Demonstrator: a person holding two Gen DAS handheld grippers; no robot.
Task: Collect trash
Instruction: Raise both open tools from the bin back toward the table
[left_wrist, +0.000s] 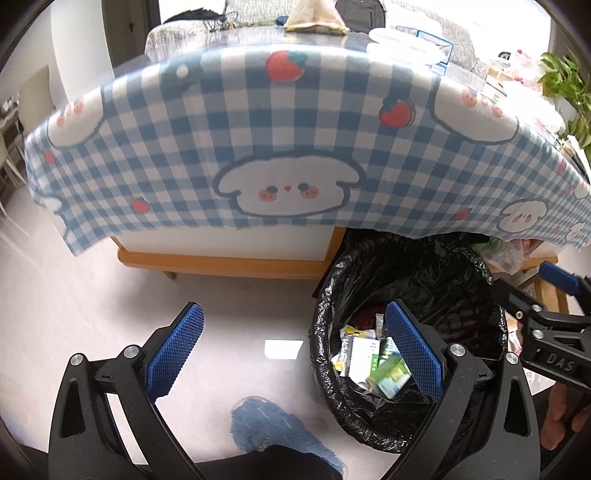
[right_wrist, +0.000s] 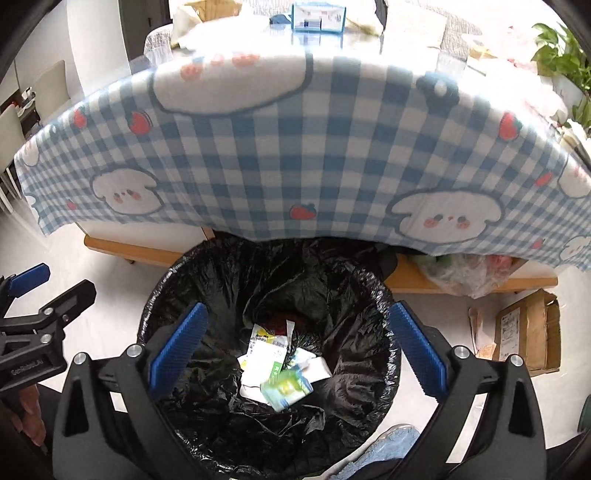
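Grippers both tilt downward, right gripper (right_wrist: 297, 354) spread wide and empty over the bin (right_wrist: 177, 284), left gripper (left_wrist: 293, 350) open beside it; wrappers (right_wrist: 280, 365) lie inside.

The checked tablecloth (right_wrist: 295, 147) is hiding the desk's front and overhanging the far rim of the bin (right_wrist: 269, 280). A green-and-white carton (right_wrist: 288, 387) inside the bin is blurring, its print unreadable. The black liner is covering whatever lies deeper. The cardboard box (right_wrist: 528, 328) label is too small to read.
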